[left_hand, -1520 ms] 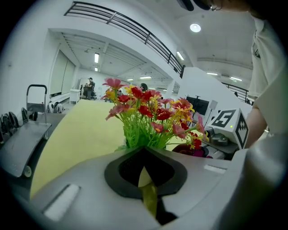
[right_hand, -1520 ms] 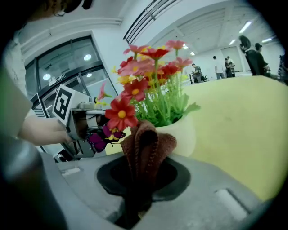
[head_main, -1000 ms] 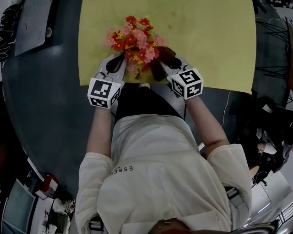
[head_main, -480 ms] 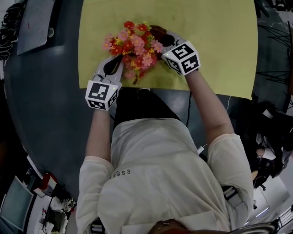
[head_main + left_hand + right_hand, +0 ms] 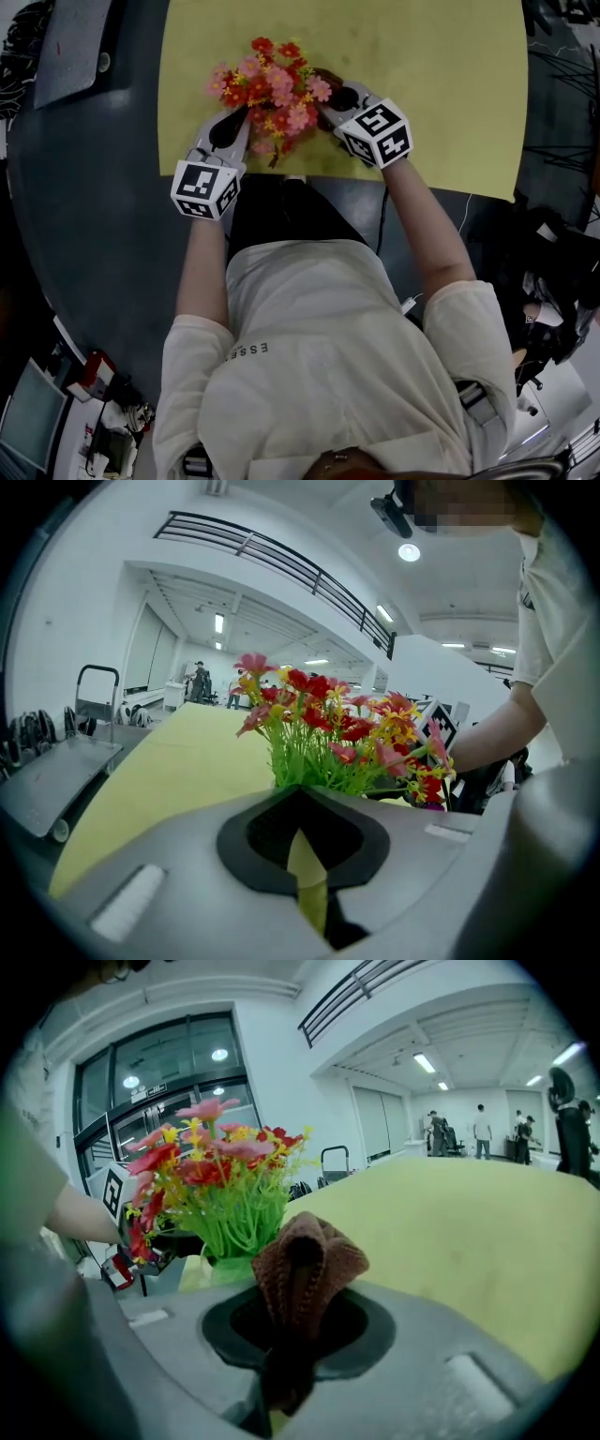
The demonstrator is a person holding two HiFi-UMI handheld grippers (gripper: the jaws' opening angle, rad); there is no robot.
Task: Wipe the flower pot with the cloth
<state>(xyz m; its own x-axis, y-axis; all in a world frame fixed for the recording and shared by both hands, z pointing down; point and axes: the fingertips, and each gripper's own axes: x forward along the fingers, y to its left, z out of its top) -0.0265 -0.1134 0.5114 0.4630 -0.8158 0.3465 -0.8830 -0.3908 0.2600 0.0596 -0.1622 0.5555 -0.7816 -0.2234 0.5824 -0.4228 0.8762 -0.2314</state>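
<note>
spreading blooms [image 5: 272,89] fill middle; yellow mat [image 5: 441,84] on dark table [image 5: 103,216].

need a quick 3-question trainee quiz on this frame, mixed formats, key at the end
1. Multiple choice: the brown cloth is clamped in
A. the left gripper
B. the right gripper
C. neither gripper
2. True or false: the flower pot stands off the yellow mat.
3. Fill in: the left gripper's jaws are ____ (open or shut).

Key
1. B. The cloth is bunched between the right gripper's jaws, close to the flowers.
2. False. The pot stands on the mat, near its front edge.
3. Shut.
</note>
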